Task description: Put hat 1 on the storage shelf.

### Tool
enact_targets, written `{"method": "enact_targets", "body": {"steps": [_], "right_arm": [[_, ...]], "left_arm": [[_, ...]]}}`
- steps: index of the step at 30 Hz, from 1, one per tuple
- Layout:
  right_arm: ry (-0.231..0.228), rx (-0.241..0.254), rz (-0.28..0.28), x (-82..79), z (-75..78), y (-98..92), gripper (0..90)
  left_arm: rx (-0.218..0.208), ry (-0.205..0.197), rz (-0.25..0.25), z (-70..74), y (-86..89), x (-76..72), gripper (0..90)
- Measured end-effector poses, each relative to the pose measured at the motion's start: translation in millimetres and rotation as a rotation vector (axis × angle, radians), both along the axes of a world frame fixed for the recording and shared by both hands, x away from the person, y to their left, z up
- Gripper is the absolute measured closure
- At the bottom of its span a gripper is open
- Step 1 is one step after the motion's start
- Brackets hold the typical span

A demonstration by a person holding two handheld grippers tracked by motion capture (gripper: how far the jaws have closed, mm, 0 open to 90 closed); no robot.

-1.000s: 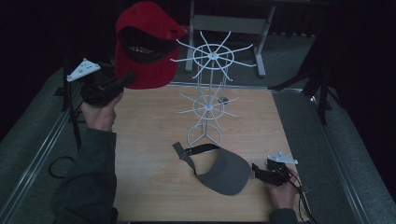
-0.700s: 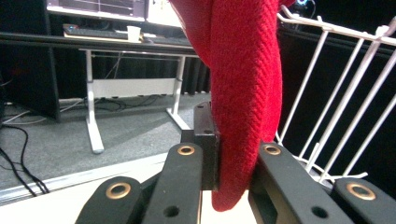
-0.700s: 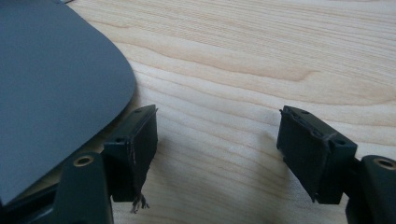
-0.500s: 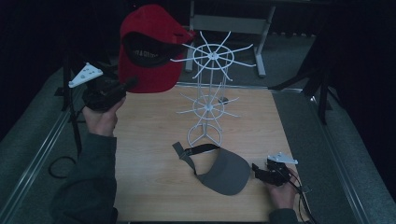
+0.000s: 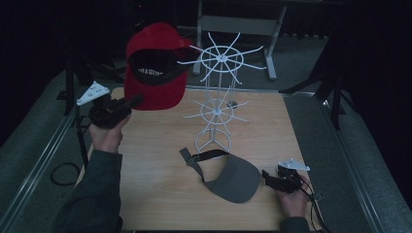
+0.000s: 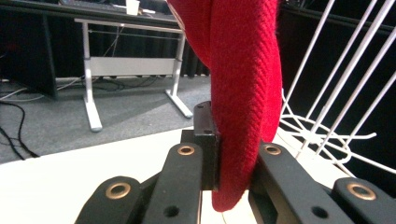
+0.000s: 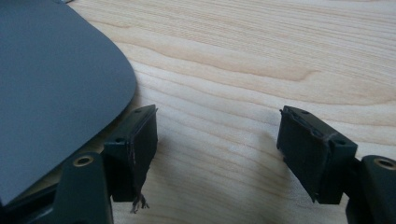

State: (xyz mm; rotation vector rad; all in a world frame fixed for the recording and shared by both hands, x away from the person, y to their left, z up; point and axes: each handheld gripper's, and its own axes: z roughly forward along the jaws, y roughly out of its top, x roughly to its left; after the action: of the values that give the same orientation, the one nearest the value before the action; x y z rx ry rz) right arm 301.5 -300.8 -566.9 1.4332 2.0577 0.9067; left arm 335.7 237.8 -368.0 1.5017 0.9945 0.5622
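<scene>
A red cap point(image 5: 154, 65) hangs in the air left of the white wire rack point(image 5: 221, 97), its opening turned toward me. My left gripper point(image 5: 133, 101) is shut on the cap's lower edge. In the left gripper view the red fabric point(image 6: 243, 93) is pinched between the two black fingers point(image 6: 208, 140). A grey visor point(image 5: 233, 177) lies flat on the wooden table point(image 5: 155, 160) in front of the rack. My right gripper point(image 5: 266, 175) rests just right of the visor, open. In the right gripper view the visor's brim point(image 7: 51, 93) lies beside the left finger point(image 7: 140, 140), and nothing is between the jaws.
The rack's thin wire arms point(image 6: 327, 93) spread out close to the right of the red cap. A metal-legged table point(image 5: 238, 24) stands behind the work table. Grey padded borders point(image 5: 316, 126) edge the wooden top. A cable loop point(image 5: 63, 172) lies at the left.
The left hand with the red cap has sunk a little and drifted slightly right toward the rack. The right gripper and the visor have stayed where they were.
</scene>
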Motion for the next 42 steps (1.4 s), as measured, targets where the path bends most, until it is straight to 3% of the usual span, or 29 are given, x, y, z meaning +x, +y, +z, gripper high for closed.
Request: {"method": "enact_targets", "body": {"steps": [3,20,28,33,42], "right_arm": [[0.0,0.0,0.0,0.0,0.0,0.0,28.8],[0.0,-0.001,0.002,0.0,0.0,-0.1,28.8],[-0.002,-0.003,0.004,0.2,0.0,-0.3,28.7],[0.0,0.0,0.002,-0.2,0.0,-0.2,28.8],[-0.003,0.001,0.004,-4.4,-0.2,-2.3,29.0]], "left_arm": [[0.011,-0.004,-0.011,-10.9,-4.4,-1.9,85.8],[0.034,0.08,-0.043,-71.1,-19.5,-2.8,85.4],[0.025,0.087,-0.037,-74.8,-17.7,-3.4,83.9],[-0.01,0.078,-0.037,-76.1,-10.9,-7.3,73.7],[-0.023,0.087,-0.031,-80.3,-5.0,-8.4,62.0]]}}
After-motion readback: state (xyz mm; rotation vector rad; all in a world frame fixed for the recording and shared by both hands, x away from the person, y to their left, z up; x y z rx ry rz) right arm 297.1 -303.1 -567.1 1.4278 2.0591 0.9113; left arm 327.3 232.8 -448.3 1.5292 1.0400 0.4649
